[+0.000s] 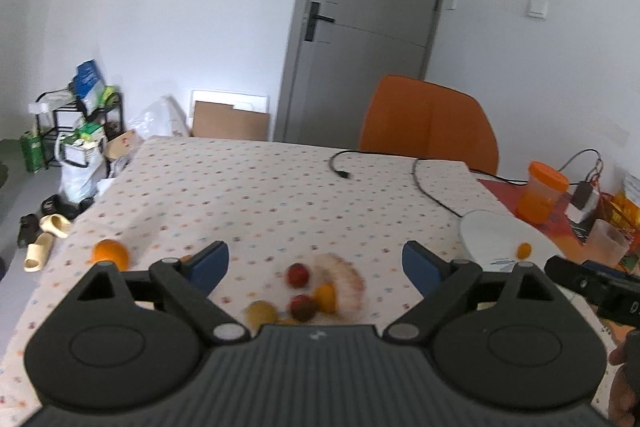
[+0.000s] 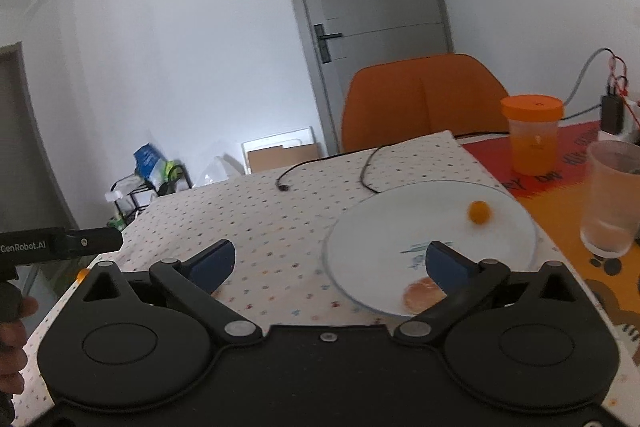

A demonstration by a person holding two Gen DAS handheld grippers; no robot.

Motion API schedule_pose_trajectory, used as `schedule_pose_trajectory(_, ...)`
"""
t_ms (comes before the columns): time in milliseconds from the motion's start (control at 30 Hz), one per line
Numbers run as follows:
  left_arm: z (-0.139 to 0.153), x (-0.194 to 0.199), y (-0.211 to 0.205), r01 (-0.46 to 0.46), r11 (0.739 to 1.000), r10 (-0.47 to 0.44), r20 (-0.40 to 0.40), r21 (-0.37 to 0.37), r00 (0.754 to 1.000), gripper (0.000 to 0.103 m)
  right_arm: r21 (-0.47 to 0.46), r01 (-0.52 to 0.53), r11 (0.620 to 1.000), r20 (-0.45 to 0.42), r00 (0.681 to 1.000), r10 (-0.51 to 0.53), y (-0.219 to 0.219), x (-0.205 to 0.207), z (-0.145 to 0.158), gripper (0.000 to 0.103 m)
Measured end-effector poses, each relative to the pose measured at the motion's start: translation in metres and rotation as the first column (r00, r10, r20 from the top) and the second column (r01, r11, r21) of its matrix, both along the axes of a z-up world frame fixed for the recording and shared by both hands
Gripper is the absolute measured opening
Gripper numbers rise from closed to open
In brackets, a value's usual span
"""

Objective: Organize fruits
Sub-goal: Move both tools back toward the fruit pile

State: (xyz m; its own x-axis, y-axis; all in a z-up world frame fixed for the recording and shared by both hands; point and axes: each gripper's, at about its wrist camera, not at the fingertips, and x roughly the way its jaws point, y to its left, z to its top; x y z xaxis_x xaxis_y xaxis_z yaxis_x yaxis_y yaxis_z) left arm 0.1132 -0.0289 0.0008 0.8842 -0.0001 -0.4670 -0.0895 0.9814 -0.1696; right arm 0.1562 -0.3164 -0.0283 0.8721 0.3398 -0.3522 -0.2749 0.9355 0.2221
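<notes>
Both jaws gape wide, holding nothing — the left hand-held gripper (image 1: 315, 265) over a blurred fruit cluster (image 1: 308, 293) left of the plate (image 2: 372, 227), the right hand-held gripper (image 2: 330, 261) at the plate's near rim; a small orange fruit (image 2: 479, 211) lies on it.

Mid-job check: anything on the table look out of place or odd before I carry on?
A loose black cable trails across the dotted tablecloth, its plug end lying free behind the white plate. One orange sits alone near the left table edge, apart from the fruit cluster. Nothing looks spilled or damaged.
</notes>
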Motion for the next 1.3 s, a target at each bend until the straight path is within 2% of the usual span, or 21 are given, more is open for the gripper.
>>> schedule_pose_trajectory(167,-0.002,-0.013,0.021,-0.036,0.999,0.036,-0.013,-0.003,0.999,0.093,-0.022,-0.037,0.999,0.027,0.999,0.037,0.023,-0.007,0.007,0.103)
schedule_pose_trajectory(467,-0.005,-0.029,0.047,-0.054,0.999,0.053,-0.031,-0.009,0.998,0.093,-0.060,-0.126,0.990,-0.003,0.992,0.126,0.060,-0.007,0.012,0.103)
schedule_pose_trajectory(800,-0.016,-0.037,0.068,-0.054,0.998,0.052,-0.052,-0.043,0.997,0.093,-0.051,-0.201,0.978,-0.047,0.979,0.199,0.080,-0.010,0.012,0.103)
schedule_pose_trajectory(1300,-0.032,-0.031,0.082,-0.067,0.996,0.061,-0.090,-0.055,0.994,0.093,-0.028,-0.307,0.951,-0.084,0.949,0.304,0.105,-0.007,0.004,0.103)
